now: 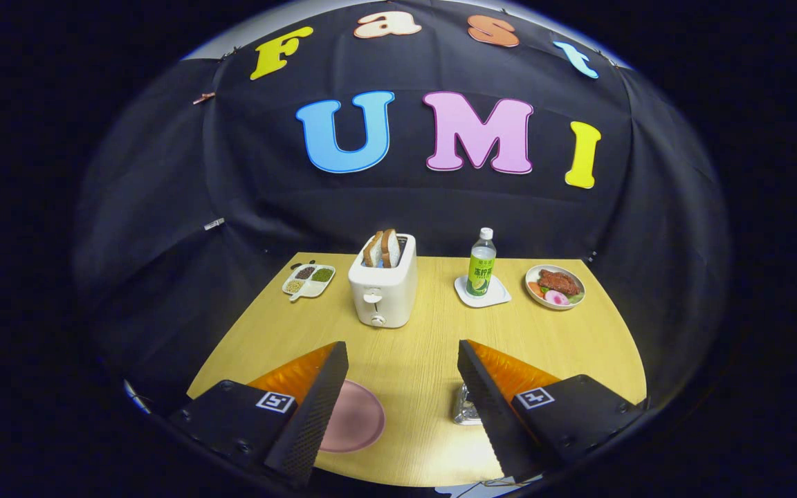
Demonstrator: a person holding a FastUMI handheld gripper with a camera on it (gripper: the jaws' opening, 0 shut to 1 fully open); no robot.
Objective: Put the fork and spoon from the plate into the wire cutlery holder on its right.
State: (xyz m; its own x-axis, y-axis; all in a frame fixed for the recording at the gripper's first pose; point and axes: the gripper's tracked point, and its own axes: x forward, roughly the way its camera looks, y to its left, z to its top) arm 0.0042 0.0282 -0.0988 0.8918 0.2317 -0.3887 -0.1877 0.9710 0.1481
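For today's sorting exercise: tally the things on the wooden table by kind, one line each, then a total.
Appliances: 1, white toaster with bread slices
Drinks: 1, green-labelled plastic bottle on white coaster
Dishes: 3, pink plate, divided white tray, round food plate
Holders: 1, wire cutlery holder
Coasters: 1
Total: 7
Hand-held gripper open.

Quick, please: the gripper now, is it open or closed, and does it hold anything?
Gripper: open, holding nothing, above the table.

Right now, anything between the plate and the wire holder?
Nothing visible. Bare table lies between the pink plate and the wire holder, both partly hidden behind the fingers. The claw hangs open above that gap. Toaster stands well beyond.
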